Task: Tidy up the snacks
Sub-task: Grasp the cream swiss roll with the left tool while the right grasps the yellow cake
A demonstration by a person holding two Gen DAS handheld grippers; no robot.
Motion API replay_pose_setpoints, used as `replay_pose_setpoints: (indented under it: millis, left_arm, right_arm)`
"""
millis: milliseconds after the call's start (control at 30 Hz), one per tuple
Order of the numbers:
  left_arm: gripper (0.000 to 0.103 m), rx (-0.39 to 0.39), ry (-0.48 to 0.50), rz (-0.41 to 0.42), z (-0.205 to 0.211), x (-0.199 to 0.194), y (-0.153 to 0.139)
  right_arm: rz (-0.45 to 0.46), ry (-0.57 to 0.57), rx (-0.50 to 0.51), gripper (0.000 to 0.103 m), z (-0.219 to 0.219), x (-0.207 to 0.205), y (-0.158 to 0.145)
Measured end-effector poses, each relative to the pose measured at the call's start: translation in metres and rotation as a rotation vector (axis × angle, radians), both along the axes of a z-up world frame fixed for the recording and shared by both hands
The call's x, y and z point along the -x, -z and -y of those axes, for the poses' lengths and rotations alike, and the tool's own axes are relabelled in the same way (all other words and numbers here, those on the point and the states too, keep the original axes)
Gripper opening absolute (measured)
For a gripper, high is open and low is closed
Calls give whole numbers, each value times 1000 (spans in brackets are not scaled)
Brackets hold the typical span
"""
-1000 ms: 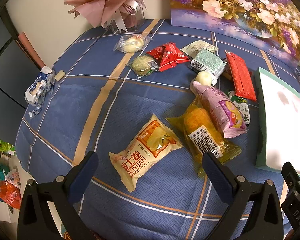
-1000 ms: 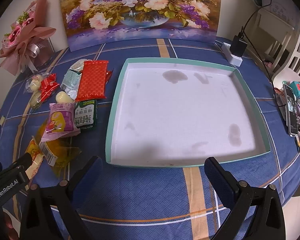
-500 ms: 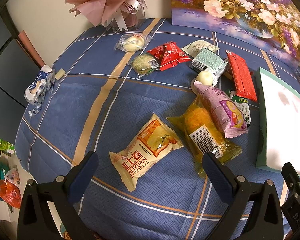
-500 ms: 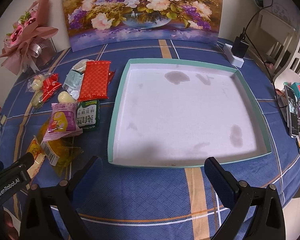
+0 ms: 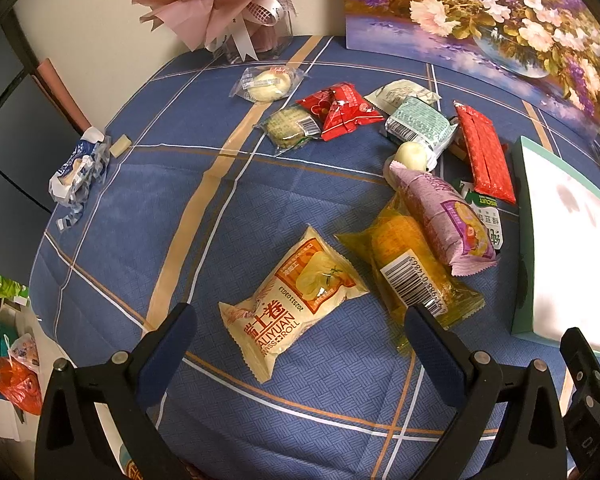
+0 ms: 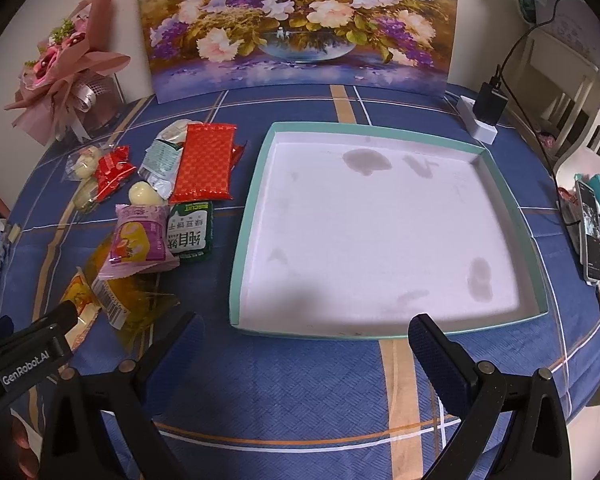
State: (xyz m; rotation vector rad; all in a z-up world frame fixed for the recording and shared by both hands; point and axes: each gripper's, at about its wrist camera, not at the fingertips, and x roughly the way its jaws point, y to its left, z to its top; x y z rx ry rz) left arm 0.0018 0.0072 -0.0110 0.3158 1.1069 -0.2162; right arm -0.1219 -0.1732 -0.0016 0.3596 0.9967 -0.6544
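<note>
Several wrapped snacks lie on the blue checked tablecloth. My left gripper [image 5: 300, 340] is open and empty, just above a cream Swiss roll pack [image 5: 292, 304]. Beside that lie a yellow pack [image 5: 416, 276], a purple pack [image 5: 444, 216], a green biscuit pack [image 5: 488, 216], a long red pack [image 5: 484, 152] and red pouches [image 5: 340, 110]. A teal-rimmed white tray [image 6: 380, 128] holds nothing; it also shows in the left wrist view [image 5: 520, 216]. My right gripper [image 6: 300, 340] is open and empty over the cloth before the tray's near rim.
A pink bouquet [image 5: 228, 4] and a flower painting [image 6: 300, 24] stand at the table's back. A charger and white socket block [image 6: 486, 108] sit back right, phones and clutter [image 6: 592, 232] at the right edge. A crumpled blue wrapper [image 5: 78, 168] lies far left.
Both grippers have edged slightly forward and stay open. No snack has moved.
</note>
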Motion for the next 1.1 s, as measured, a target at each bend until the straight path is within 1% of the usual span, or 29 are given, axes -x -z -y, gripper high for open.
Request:
replay_pose_setpoints:
  millis: [200,333,533,667,733,800,867,933,967,1033,1100]
  left_arm:
    - [103,13,-17,-12,-4,-3,-1]
    - [103,74,-100,-32,-24,-12,-3]
    - [103,144,-249,-102,-61,-27,7]
    - [103,182,-280,-143,-70,-37,17]
    - [103,171,-278,-153,-71,-42,21]
    - [103,159,-263,-135,-71,-45,21]
    - [103,150,-225,-124,-68,-47,21]
    - [103,139,-182,-142,-64,-48,26]
    - [103,136,-160,-164,-61,-48,30]
    - [103,147,-130,-195,-56,-47,36]
    - [103,150,-103,-208,-50,-47,37]
  right_arm:
    - [-1,-15,1,103,-2,-2,0]
    - [-4,-24,-13,103,-3,-6,2]
    - [32,-122,-75,103,-17,-31,5]
    - [21,-213,-84,103,-37,-50,11]
    - [14,-256,-93,103,-45,-57,14]
    - [7,-293,-123,103,-51,-65,19]
    - [-6,-314,-144,103,-55,-70,24]
    - [-23,-322,-158,103,-57,-74,29]
    - [-32,-323,-165,103,-57,-76,32]
    - [-45,-318,-170,103,-54,-80,36]
    - [-52,-314,-176,103,-52,-83,39]
